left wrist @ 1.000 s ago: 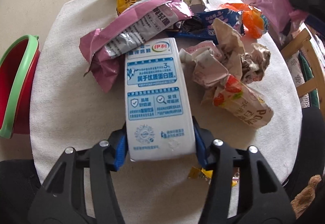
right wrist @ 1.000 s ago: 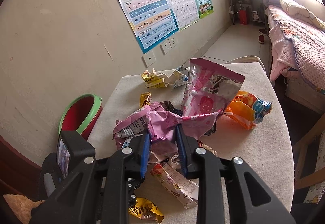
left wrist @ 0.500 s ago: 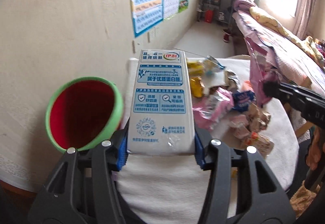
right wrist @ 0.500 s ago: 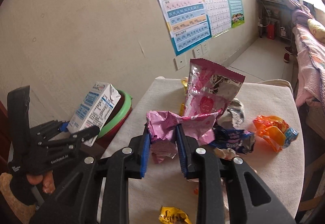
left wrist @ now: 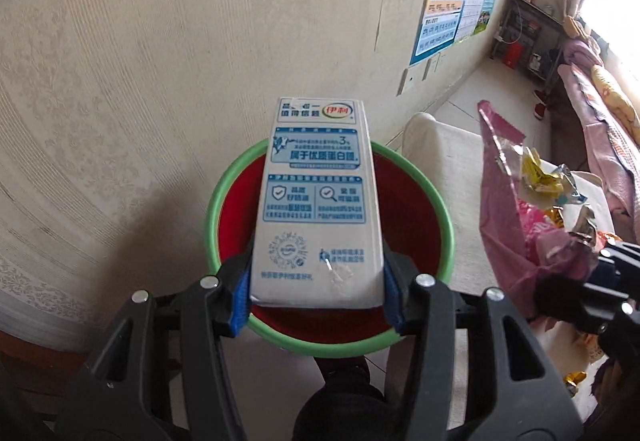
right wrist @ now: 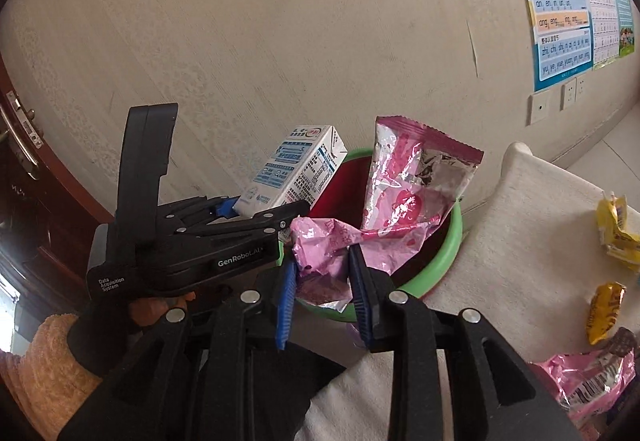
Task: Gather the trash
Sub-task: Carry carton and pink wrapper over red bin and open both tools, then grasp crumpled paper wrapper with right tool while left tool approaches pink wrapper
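Note:
My left gripper (left wrist: 317, 291) is shut on a white and blue milk carton (left wrist: 318, 201) and holds it over the red bin with a green rim (left wrist: 448, 229). The carton (right wrist: 296, 169) and left gripper also show in the right wrist view. My right gripper (right wrist: 322, 281) is shut on a crumpled pink snack bag (right wrist: 404, 201) and holds it above the bin's (right wrist: 448, 253) near rim. The pink bag (left wrist: 516, 217) shows at the right of the left wrist view.
The bin stands beside a cloth-covered table (right wrist: 532, 217), against a beige wall. Yellow wrappers (right wrist: 616, 225), an orange one (right wrist: 604, 311) and a pink bag (right wrist: 596, 381) lie on the table. A brown door (right wrist: 24, 177) is at the left.
Both grippers swung left from the table to the bin. The carton now hangs over the bin opening, and the pink bag has come to the bin's rim.

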The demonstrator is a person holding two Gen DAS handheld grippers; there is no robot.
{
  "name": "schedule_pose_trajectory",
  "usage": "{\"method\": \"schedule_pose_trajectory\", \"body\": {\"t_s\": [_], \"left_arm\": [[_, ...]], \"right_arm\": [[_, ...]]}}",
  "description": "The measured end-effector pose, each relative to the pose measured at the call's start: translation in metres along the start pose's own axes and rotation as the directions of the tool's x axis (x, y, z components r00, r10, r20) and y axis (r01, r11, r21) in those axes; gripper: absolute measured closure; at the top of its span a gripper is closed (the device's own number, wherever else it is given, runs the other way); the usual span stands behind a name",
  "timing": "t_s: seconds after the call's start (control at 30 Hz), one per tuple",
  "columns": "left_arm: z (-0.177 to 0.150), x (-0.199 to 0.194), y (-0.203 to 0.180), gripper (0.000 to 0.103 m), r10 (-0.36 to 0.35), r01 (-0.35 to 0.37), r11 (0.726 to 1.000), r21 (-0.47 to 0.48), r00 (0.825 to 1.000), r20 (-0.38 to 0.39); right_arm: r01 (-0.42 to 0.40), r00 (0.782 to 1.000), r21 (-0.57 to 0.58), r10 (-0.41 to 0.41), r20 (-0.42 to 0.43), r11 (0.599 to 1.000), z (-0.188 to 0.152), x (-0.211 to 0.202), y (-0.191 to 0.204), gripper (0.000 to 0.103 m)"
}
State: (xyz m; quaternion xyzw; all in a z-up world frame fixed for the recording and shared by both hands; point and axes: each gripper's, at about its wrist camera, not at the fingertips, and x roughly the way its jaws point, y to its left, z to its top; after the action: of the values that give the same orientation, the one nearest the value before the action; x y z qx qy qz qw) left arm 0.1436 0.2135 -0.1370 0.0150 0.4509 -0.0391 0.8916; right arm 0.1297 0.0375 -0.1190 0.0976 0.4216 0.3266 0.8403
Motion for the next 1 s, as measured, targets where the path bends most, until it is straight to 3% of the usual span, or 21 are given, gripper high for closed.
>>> {"method": "schedule_pose_trajectory", "body": {"t_s": [0.07, 0.1, 0.17, 0.2, 0.43, 0.73, 0.9, 1.0], "left_arm": [[0.000, 0.009, 0.006, 0.053, -0.009, 0.009, 1.000, -0.025, 1.000, -0.015], [0.003, 0.014, 0.009, 0.052, -0.015, 0.014, 0.999, -0.036, 1.000, -0.020], [0.002, 0.019, 0.013, 0.039, -0.005, 0.004, 0.999, -0.052, 1.000, -0.027], [0.001, 0.021, 0.014, 0.031, -0.001, -0.001, 0.998, -0.057, 1.000, -0.024], [-0.011, 0.019, 0.011, 0.029, 0.000, -0.002, 0.998, -0.056, 1.000, -0.028], [-0.012, -0.023, -0.017, 0.024, -0.019, 0.019, 1.000, -0.008, 1.000, 0.025], [-0.008, -0.044, -0.043, 0.022, -0.067, 0.065, 0.997, 0.030, 0.996, 0.056], [-0.013, -0.050, -0.071, 0.022, -0.127, 0.123, 0.991, 0.055, 0.990, 0.064]], "right_arm": [[0.009, 1.000, 0.013, -0.008, -0.010, 1.000, 0.008, 0.016, -0.003, 0.071], [0.009, 1.000, 0.025, -0.009, -0.010, 1.000, 0.007, 0.020, -0.002, 0.058], [0.016, 1.000, 0.056, -0.016, 0.001, 0.998, 0.010, 0.025, -0.007, 0.047], [0.016, 1.000, 0.069, -0.016, 0.003, 0.997, 0.012, 0.026, -0.009, 0.046], [0.055, 0.997, 0.094, -0.060, 0.050, 0.994, -0.003, -0.006, -0.016, 0.040], [0.096, 0.984, 0.149, -0.116, 0.132, 0.984, -0.040, -0.081, -0.025, 0.036], [0.213, 0.952, 0.166, -0.243, 0.184, 0.963, -0.066, -0.122, -0.031, 0.028], [0.326, 0.908, 0.198, -0.364, 0.206, 0.924, -0.085, -0.154, -0.045, 0.019]]}}
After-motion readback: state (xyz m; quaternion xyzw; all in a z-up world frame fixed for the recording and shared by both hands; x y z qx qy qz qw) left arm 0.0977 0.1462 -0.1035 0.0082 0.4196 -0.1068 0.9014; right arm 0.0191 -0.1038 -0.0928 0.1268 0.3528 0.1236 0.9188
